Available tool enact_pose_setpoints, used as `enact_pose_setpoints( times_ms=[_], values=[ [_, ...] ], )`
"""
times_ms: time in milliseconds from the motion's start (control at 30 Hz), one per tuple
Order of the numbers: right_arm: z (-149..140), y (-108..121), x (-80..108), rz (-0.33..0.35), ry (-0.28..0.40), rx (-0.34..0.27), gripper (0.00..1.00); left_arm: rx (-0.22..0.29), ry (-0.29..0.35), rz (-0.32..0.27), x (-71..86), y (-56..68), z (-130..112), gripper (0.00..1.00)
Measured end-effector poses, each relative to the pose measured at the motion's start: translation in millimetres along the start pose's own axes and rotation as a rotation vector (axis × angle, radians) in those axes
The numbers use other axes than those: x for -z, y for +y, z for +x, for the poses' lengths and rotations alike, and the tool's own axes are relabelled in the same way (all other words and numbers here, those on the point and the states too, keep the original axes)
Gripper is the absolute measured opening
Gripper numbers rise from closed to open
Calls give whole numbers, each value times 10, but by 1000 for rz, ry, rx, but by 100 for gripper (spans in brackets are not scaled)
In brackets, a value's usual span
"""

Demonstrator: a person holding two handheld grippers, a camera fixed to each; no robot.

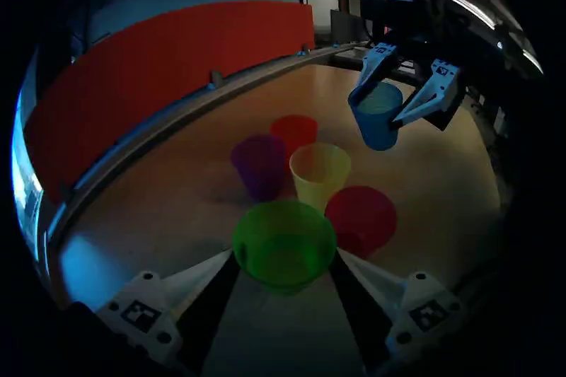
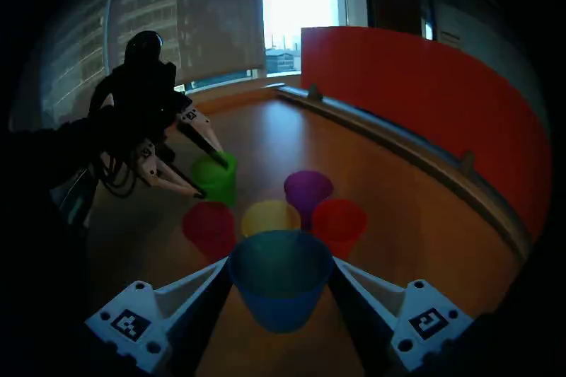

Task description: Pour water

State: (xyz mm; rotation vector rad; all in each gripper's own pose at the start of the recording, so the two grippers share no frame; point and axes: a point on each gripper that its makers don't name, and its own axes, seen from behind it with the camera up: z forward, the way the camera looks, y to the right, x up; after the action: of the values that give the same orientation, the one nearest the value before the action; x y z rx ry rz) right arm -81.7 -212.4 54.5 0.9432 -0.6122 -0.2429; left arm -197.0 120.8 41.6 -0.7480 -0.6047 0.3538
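Currently gripping a green cup (image 1: 284, 246) with the left gripper (image 1: 283, 260), fingers pressed on both its sides, cup upright. Likewise clamping a blue cup (image 2: 281, 288) in the right gripper (image 2: 281, 271), fingers tight on its walls. Seen from the left gripper view: raised above the tabletop (image 1: 177, 200), slightly tilted. Between the two, clustered on the tabletop: purple cup (image 1: 260, 165), orange cup (image 1: 293, 133), yellow cup (image 1: 320, 173), red cup (image 1: 361, 220). Cannot tell water level in any. Along the far edge, a red panel (image 1: 163, 73).

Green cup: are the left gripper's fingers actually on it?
Touching. The left gripper view shows both fingers of the left gripper pressed against the sides of the green cup, with no gap at either fingertip.
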Motion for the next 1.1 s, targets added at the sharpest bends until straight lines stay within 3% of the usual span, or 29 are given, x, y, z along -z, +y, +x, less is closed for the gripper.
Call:
enact_pose_setpoints(
  times_ms=[267,567,1100],
  values=[
    [-165,5,-109,4,-49,0,91,6,-35,-12,-106,-18,-59,86],
    [-206,13,-152,0,-56,5,91,15,-50,-17,-182,-27,-123,87],
    [-338,-12,-268,1,-70,-2,91,47,-54,-21,-198,-67,-240,89]
  ],
)
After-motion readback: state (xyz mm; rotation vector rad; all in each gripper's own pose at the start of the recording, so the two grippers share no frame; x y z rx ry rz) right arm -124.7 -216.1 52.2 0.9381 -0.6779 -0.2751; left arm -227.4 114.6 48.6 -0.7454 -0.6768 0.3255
